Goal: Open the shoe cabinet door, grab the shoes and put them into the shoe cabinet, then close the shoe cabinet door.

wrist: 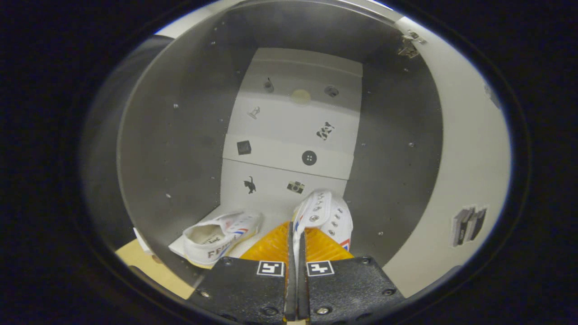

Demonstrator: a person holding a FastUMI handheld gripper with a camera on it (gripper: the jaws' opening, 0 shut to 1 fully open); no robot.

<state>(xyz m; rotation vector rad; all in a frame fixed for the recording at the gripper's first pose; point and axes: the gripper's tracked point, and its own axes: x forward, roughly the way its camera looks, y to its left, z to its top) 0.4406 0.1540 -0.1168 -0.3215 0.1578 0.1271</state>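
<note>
I look into the open shoe cabinet [171, 135], its grey side walls running back to a white rear panel [293, 131] with small stickers. My gripper [295, 241] is shut on the edge of a white canvas shoe [326, 215], which sticks out ahead of the fingers, its lace eyelets facing me, low over the cabinet floor. A second white shoe [221, 237] with red and blue stripes lies on its side on the cabinet floor, left of my fingers and a little ahead of them. The open cabinet door [465, 171] stands to the right.
A metal hinge [410, 45] sits at the top of the right wall, where the door joins. A sticker of books [469, 224] is on the door. A strip of wooden floor [149, 266] shows in front of the cabinet at the left.
</note>
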